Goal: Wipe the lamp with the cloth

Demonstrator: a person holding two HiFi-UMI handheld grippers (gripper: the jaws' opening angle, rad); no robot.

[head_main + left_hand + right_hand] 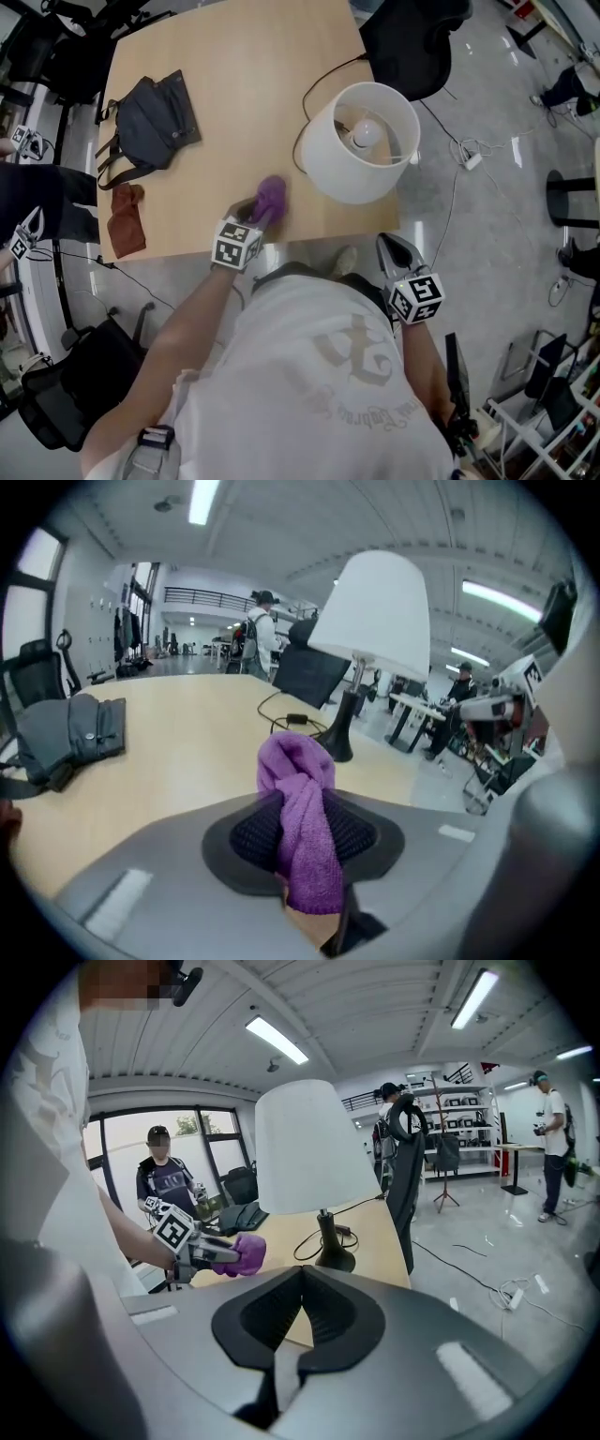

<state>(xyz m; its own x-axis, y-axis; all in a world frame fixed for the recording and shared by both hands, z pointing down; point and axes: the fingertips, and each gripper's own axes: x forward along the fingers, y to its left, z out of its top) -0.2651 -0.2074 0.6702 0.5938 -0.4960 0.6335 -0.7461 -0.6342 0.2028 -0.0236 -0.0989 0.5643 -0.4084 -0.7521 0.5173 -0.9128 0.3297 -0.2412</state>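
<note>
The left tool [302, 803] is clamped on the purple cloth [311, 855] over the bench [187, 752], near the white lamp [375, 621] but apart from it. The right tool [302, 1283] is closed and empty.

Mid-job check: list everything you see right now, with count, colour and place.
table: 1, light wood, under everything
lamp: 1, white shade on a black stem, table's right side
cable: 1, black, on the table by the lamp's base
bag: 1, dark grey, table's far left
fabric piece: 1, reddish-brown, table's near left edge
chair: 1, black, beyond the table
other people: at least three, background
cloth: 1, purple, in the left tool
left tool: grey, shut on the cloth
right tool: grey, shut, empty
</note>
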